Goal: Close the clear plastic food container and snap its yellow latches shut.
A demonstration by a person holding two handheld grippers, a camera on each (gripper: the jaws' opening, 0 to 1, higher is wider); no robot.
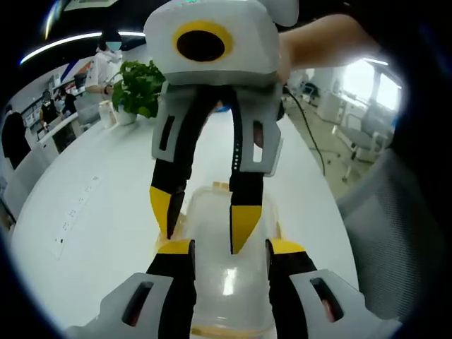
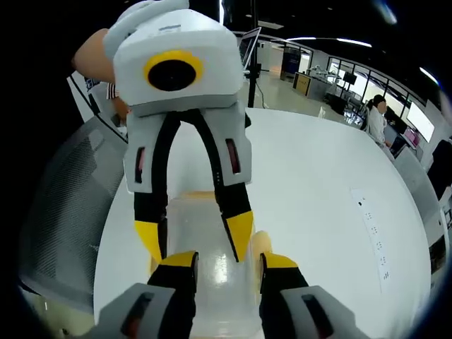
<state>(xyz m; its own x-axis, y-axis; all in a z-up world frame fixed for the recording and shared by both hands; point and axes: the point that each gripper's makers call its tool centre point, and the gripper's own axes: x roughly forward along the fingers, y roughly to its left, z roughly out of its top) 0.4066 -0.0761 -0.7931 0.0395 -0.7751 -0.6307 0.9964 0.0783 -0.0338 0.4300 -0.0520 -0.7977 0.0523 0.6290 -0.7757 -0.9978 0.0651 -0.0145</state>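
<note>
Left tongs (image 1: 229, 251) parted, straddling the clear container (image 1: 229, 282) on the white counter (image 1: 92, 212), yellow tips level with its lid. Right tongs (image 1: 205, 222) opposite, pointing down, likewise parted over the far edge; right tongs (image 2: 226, 265) similarly astride. Potted plant (image 1: 138, 88) beyond.

The container (image 2: 212, 282) is seen on the white table (image 2: 318, 212), straddled by the open right gripper (image 2: 227, 265). The left gripper (image 2: 194, 236), opposite, is spread over its far end.
</note>
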